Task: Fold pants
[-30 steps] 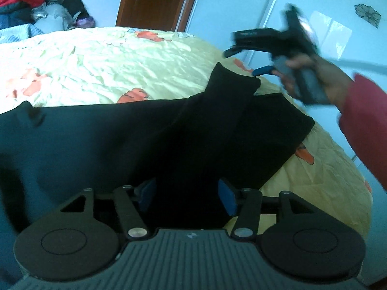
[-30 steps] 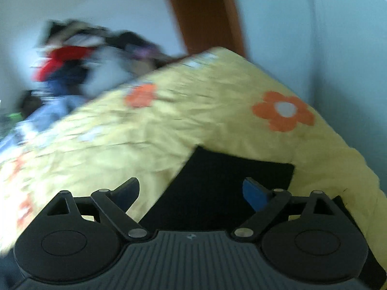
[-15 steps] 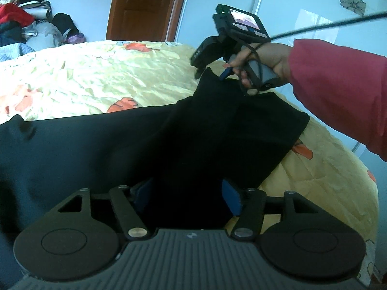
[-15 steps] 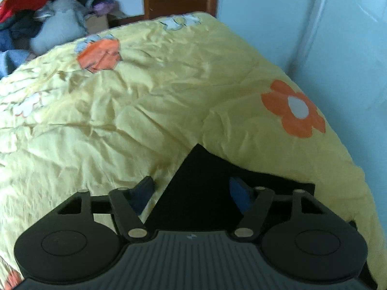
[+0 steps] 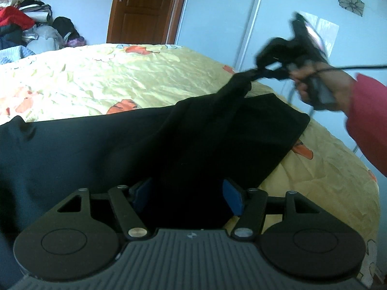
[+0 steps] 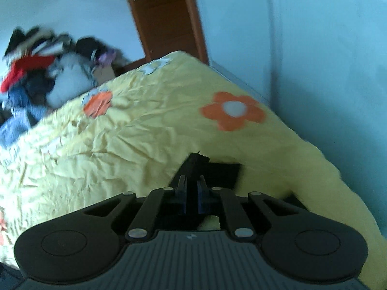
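Right tool (image 6: 192,194): I have its fingers pinched narrow on a hem corner of the pants (image 5: 193,130), lifted off the bed (image 5: 96,77), I judge so that this end can be carried over for a fold.
Left tool (image 5: 187,194): spread wide, gripping nothing, with dark cloth lying between its pads; probably waiting to pin or take the near end.
Pants: black, spread across the yellow flowered bed, one end raised toward my right hand (image 5: 321,87).
Containers: none that I can see; only a clothes pile (image 5: 26,29) lies beyond the bed.
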Demonstrator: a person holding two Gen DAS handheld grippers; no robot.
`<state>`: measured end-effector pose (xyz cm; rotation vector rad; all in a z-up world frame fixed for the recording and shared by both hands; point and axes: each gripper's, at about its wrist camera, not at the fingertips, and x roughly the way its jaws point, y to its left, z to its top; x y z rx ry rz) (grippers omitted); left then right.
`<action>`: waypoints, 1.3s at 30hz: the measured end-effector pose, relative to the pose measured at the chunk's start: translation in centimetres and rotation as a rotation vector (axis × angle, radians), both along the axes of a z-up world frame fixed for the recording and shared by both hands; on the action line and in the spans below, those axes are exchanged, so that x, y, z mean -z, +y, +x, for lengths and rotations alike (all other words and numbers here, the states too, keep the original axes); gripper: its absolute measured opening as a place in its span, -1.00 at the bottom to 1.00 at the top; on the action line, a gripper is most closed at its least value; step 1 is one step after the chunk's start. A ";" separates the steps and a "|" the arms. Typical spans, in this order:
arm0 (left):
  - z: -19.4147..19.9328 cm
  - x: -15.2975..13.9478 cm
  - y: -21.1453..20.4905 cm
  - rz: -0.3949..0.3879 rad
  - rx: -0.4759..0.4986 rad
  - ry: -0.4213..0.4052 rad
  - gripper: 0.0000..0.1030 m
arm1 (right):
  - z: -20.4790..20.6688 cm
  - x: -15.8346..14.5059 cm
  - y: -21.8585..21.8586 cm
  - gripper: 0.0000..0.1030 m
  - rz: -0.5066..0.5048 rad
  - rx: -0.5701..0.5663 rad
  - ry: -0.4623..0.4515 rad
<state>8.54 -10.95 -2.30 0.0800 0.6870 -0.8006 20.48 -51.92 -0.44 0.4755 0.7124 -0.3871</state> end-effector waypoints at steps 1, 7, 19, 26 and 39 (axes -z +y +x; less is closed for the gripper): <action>0.0 0.0 -0.1 0.001 0.001 -0.003 0.31 | -1.4 0.1 -0.8 -0.84 0.037 0.022 -0.017; -0.6 0.2 -0.7 0.029 0.012 -0.037 0.42 | -4.8 2.6 -4.4 -0.83 0.336 0.040 -0.109; -0.8 0.3 -1.5 0.069 0.009 -0.053 0.50 | -3.0 6.7 -5.1 -0.72 0.574 0.076 -0.194; 0.1 -0.5 -1.8 0.057 -0.015 -0.023 0.50 | -3.8 4.7 -4.8 -0.89 0.509 0.022 -0.287; 1.1 -2.2 -5.9 0.137 0.012 -0.187 0.25 | -7.5 -3.8 -5.3 -0.91 0.558 -0.127 -0.578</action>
